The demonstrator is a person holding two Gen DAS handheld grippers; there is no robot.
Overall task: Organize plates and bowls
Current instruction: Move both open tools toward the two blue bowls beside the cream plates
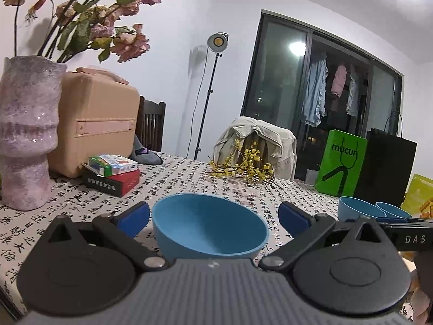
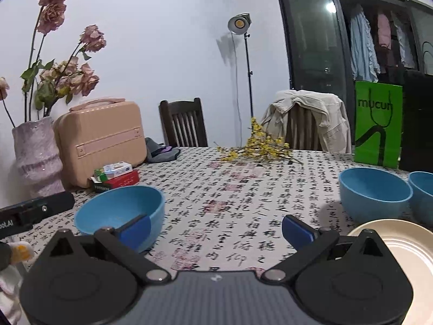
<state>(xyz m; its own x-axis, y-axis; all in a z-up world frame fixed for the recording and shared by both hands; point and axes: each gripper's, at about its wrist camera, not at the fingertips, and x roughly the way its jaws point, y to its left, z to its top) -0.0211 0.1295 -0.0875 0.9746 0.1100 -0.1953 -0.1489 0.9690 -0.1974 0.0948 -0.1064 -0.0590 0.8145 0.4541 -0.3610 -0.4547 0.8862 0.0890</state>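
A blue bowl sits on the patterned tablecloth between the wide-open fingers of my left gripper; no pad touches it. The same bowl shows at the left in the right wrist view. My right gripper is open and empty above bare cloth. Two more blue bowls stand side by side at the right; they also show in the left wrist view. A cream plate lies at the near right, beside my right finger.
A purple vase with dried roses, a peach case and small boxes stand at the left. Yellow flower sprigs lie at the far middle. A green bag and a black bag stand at the right. Chairs line the far edge.
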